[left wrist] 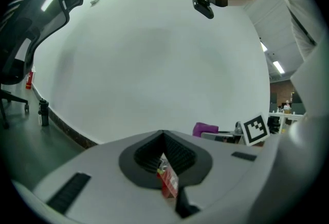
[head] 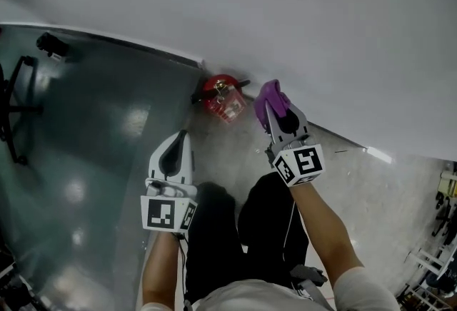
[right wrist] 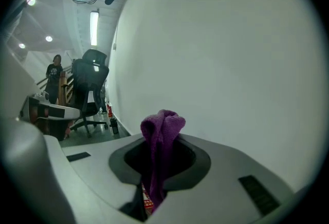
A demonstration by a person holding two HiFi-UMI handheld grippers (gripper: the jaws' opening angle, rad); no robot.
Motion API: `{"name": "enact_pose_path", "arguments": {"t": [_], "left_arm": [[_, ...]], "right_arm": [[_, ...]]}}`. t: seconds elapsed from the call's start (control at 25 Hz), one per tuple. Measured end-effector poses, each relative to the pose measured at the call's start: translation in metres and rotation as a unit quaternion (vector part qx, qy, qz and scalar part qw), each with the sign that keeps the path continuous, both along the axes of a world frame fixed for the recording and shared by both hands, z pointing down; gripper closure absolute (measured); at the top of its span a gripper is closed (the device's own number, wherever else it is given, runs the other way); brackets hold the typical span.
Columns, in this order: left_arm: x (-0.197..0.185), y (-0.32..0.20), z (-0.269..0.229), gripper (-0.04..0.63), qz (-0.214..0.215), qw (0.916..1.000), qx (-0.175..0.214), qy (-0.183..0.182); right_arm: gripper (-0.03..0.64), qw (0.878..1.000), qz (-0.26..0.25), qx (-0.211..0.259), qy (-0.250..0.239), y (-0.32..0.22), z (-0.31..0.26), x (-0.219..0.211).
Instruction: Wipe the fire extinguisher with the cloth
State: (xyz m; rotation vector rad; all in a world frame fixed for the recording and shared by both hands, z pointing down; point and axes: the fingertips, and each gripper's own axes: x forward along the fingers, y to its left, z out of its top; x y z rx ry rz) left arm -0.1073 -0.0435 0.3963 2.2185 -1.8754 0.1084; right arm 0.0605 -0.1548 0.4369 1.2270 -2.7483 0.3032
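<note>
A red fire extinguisher (head: 223, 97) stands on the floor against the white wall (head: 300, 10), seen from above. A sliver of it shows low between the jaws in the left gripper view (left wrist: 167, 183). My right gripper (head: 272, 111) is shut on a purple cloth (head: 271, 98), which bunches above the jaw tips just right of the extinguisher and a little apart from it. In the right gripper view the cloth (right wrist: 162, 129) sticks up out of the right gripper (right wrist: 160, 142). My left gripper (head: 182, 135) hangs lower left of the extinguisher, shut and empty, with its jaws (left wrist: 163, 134) meeting.
An office chair (head: 14, 110) stands on the grey-green floor at the left, and a small dark bottle (head: 53, 46) sits by the wall's foot. My black-trousered legs (head: 235, 224) are below the grippers. Another person (right wrist: 53, 76) stands far back near a desk.
</note>
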Motion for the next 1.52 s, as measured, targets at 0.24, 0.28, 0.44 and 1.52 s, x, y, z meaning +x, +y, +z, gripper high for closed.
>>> {"name": "enact_pose_path", "arguments": {"t": [0.24, 0.28, 0.44, 1.52], "left_arm": [[-0.010, -0.006, 0.048, 0.591, 0.011, 0.9997, 0.020, -0.013], [-0.009, -0.005, 0.055, 0.591, 0.009, 0.9996, 0.023, -0.014], [-0.006, -0.001, 0.073, 0.591, 0.014, 0.9992, 0.037, -0.002], [-0.013, 0.036, 0.053, 0.590, 0.020, 0.9980, 0.047, 0.037]], "right_arm": [[0.560, 0.999, 0.013, 0.043, 0.020, -0.019, 0.058, -0.005], [0.560, 0.998, 0.016, 0.047, 0.025, -0.020, 0.067, -0.005], [0.560, 0.997, 0.029, 0.061, 0.037, -0.030, 0.091, -0.002], [0.560, 0.997, -0.067, -0.016, 0.021, -0.041, 0.116, -0.067]]}}
